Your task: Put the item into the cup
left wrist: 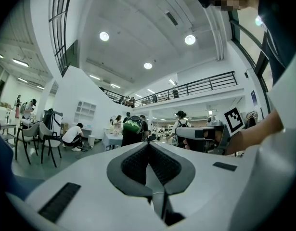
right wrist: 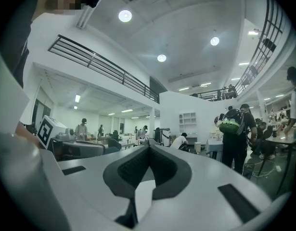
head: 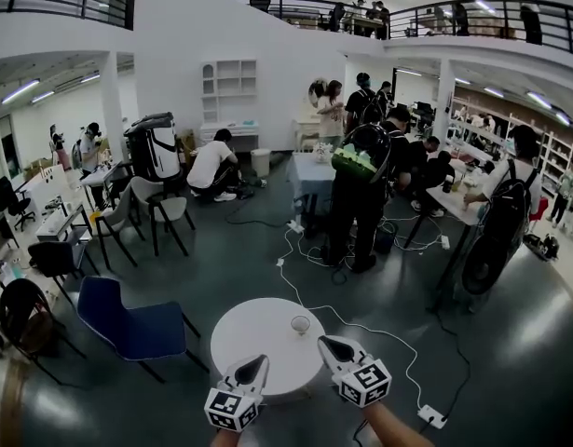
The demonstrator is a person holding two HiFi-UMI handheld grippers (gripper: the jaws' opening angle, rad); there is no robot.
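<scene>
A small clear cup (head: 300, 324) stands on the round white table (head: 258, 338), toward its far right side. I see no loose item on the table or in either gripper. My left gripper (head: 259, 360) hovers over the table's near edge, jaws shut with nothing between them. My right gripper (head: 325, 342) is level with the cup's near right side, also shut and empty. In the left gripper view the closed gripper (left wrist: 148, 144) points out into the room, with the right gripper (left wrist: 205, 134) beside it. The right gripper view shows the same closed gripper (right wrist: 148, 146) and the left gripper (right wrist: 80, 148).
A blue chair (head: 132, 319) stands just left of the table. A white cable (head: 361, 329) runs across the floor to a power strip (head: 430, 415) at the right. Black chairs (head: 30, 310) line the left. People (head: 356, 198) stand around tables farther back.
</scene>
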